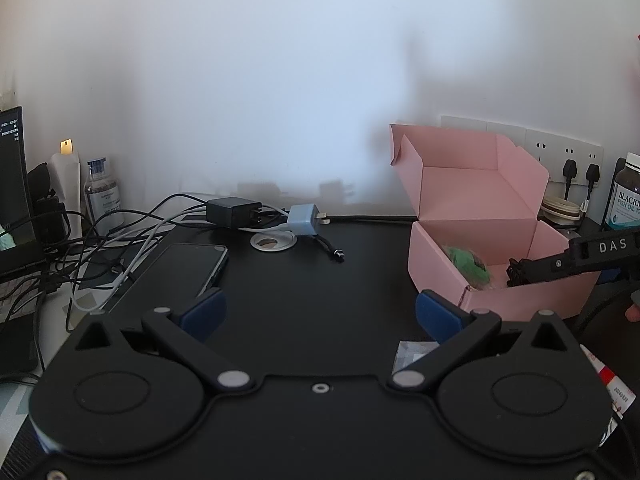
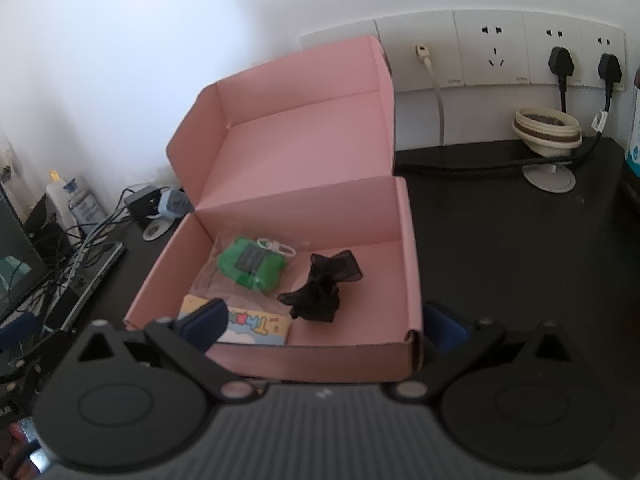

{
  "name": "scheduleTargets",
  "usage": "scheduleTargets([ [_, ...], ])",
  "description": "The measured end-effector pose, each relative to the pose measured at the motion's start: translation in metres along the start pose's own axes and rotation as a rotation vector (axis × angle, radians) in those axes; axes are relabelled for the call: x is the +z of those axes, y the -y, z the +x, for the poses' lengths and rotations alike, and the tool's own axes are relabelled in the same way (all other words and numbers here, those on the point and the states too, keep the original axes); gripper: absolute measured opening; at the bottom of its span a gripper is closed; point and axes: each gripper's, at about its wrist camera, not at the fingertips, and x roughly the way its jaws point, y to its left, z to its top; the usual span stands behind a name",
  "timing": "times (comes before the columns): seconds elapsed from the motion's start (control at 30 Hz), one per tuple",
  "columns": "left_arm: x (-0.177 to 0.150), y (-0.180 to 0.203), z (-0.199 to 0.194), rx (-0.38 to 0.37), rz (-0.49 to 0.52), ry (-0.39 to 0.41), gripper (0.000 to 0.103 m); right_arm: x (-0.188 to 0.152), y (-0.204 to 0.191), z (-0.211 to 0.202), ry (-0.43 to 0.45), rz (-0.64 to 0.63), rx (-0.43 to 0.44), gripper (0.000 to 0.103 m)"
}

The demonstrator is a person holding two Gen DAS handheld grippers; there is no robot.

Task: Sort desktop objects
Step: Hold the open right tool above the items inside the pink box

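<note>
While both jaws stand wide and empty, right hand-held gripper (image 2: 322,322) hovers over near edge of pink box (image 2: 404,216), lid up. Inside box: green pouch (image 2: 252,266) at left-centre, black fabric bow (image 2: 324,286) just beside it on right, cartoon card (image 2: 256,326) at near wall, partly behind gripper's left finger. Left hand-held gripper (image 1: 318,314) low over black table (image 1: 320,280), box ahead-right. Phone (image 1: 188,266), black charger (image 1: 232,210), blue plug (image 1: 304,220) ahead-left, outside box.

In the box (image 2: 404,216) the bow (image 2: 326,286) lies right of the packaged toy (image 2: 252,266).
</note>
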Motion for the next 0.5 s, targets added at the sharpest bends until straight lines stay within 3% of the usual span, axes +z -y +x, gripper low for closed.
scheduleTargets([
  [0.5, 0.000, -0.001, -0.002, -0.001, -0.006, -0.004, 0.103, -0.013, -0.004, -0.011, 0.009, 0.007, 0.012, 0.102],
])
